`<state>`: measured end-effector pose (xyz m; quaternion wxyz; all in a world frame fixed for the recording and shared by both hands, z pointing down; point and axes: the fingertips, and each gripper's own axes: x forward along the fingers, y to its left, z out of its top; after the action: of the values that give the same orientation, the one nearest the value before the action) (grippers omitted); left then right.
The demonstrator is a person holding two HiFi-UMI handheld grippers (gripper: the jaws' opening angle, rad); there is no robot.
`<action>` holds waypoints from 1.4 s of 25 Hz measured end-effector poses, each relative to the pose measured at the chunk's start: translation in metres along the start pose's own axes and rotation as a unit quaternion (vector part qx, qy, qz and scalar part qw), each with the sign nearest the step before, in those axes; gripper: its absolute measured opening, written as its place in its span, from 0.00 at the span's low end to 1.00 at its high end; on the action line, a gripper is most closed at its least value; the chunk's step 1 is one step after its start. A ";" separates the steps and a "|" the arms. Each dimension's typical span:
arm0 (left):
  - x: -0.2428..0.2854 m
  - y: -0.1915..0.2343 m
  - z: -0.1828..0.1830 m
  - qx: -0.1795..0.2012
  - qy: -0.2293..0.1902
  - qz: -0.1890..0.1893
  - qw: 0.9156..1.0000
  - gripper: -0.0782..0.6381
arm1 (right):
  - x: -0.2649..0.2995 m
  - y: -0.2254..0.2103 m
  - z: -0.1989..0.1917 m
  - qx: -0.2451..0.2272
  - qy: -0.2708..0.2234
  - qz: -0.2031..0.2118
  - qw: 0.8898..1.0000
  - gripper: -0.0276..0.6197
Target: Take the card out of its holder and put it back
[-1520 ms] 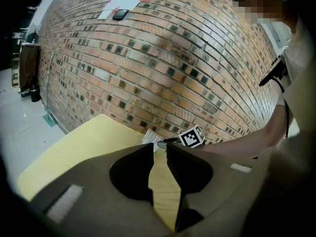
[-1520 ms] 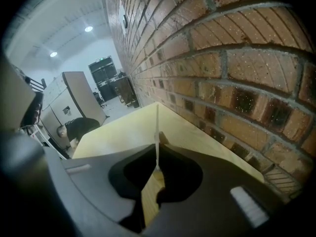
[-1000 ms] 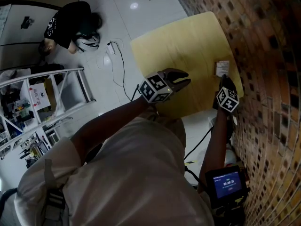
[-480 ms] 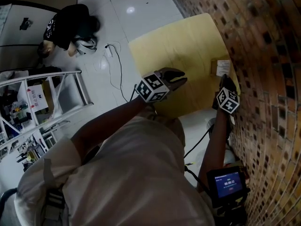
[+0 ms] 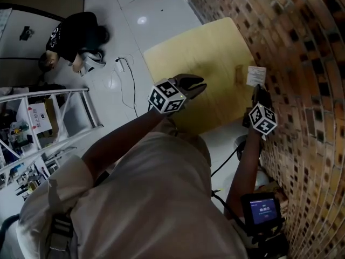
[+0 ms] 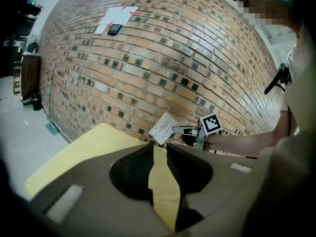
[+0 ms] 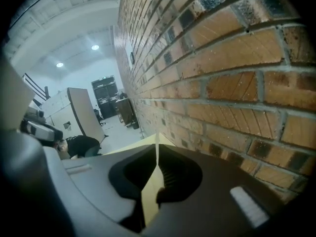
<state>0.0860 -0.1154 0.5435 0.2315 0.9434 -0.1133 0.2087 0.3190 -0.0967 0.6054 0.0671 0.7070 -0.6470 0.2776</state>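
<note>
A white printed card (image 5: 255,75) is pinched upright in my right gripper (image 5: 257,89), which hangs above the yellow table (image 5: 199,58) close to the brick wall. The left gripper view shows the card (image 6: 163,128) tilted at the tips of that right gripper (image 6: 185,131). Looking along the right gripper (image 7: 157,149), the card (image 7: 157,138) is a thin white edge between its shut jaws. A small brownish holder (image 5: 239,73) stands on the table just left of the card. My left gripper (image 5: 198,83) hovers over the table's near middle, its jaws (image 6: 158,149) a narrow gap apart, nothing between them.
The brick wall (image 5: 302,63) runs along the table's right side. A person in black (image 5: 75,34) crouches on the white floor at far left, beside a cable (image 5: 126,85). A metal ladder and shelves (image 5: 48,117) stand at left. A small screen (image 5: 260,212) is strapped to the right forearm.
My right gripper has risen with the card, lifting it up and away from the holder. The left gripper has stayed about where it was.
</note>
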 end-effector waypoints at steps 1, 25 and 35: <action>-0.002 -0.001 0.003 0.000 -0.004 0.000 1.000 0.25 | -0.006 0.003 0.006 -0.001 -0.004 0.002 1.000 0.06; -0.037 -0.029 0.093 0.027 -0.105 -0.026 0.994 0.25 | -0.143 0.069 0.103 -0.023 -0.085 0.013 0.996 0.06; -0.034 -0.030 0.131 0.049 -0.132 -0.029 0.990 0.25 | -0.197 0.042 0.098 -0.011 -0.102 -0.028 0.994 0.06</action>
<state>0.1098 -0.1485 0.4113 0.1737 0.9759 -0.1047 0.0807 0.3069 0.0252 0.4173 0.0162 0.7485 -0.6336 0.1953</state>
